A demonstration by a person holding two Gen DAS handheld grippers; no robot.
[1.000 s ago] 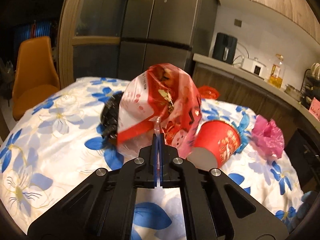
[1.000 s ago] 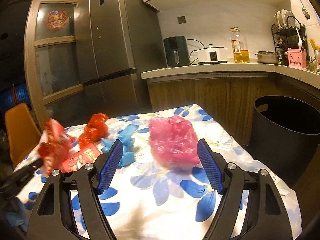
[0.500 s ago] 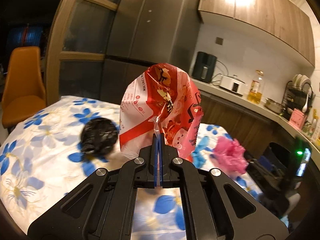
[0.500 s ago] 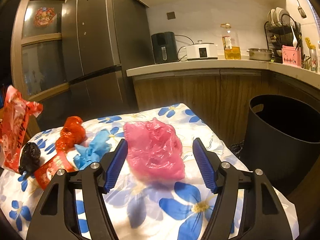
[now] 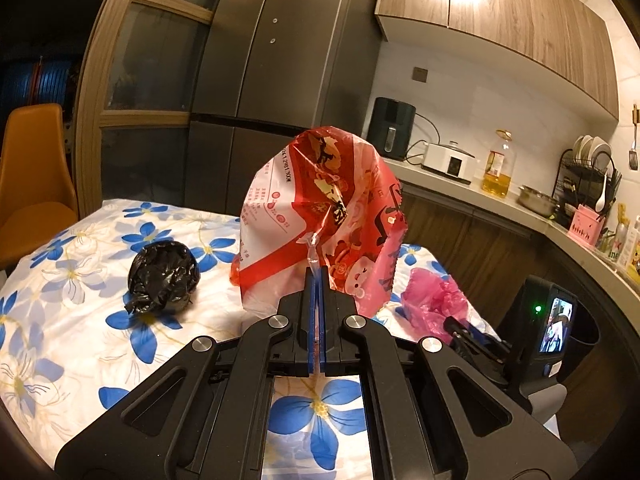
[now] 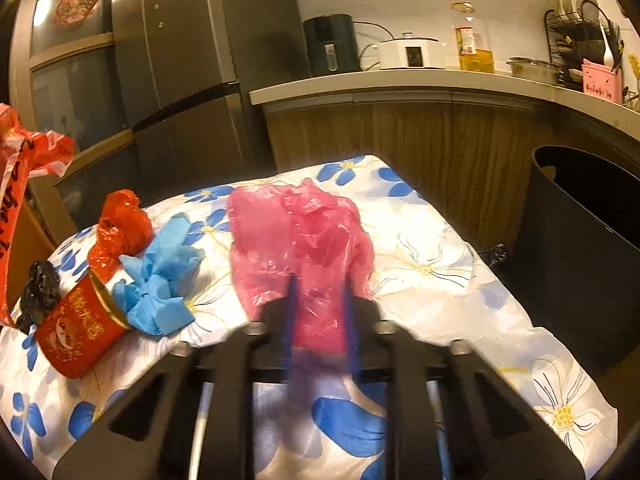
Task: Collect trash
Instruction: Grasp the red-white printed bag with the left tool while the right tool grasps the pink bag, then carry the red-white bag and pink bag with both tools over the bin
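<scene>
The left gripper (image 5: pixel 317 280) points slightly downward, its blue pads pressed flat together with only a thin twist of plastic film caught between them. The right gripper (image 6: pixel 320 308) tilts further down, motion-blurred, its jaws closing with crumpled pink film bunched between the pads. In the left wrist view the right gripper's body shows low at the right edge.

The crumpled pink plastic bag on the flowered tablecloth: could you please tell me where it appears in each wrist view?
Left wrist view: crumpled pink plastic bag lies right of centre, beside the held red printed bag.
Right wrist view: it fills the centre, with the right gripper closing on it.
Shared landmark: white rice cooker on the counter.
</scene>
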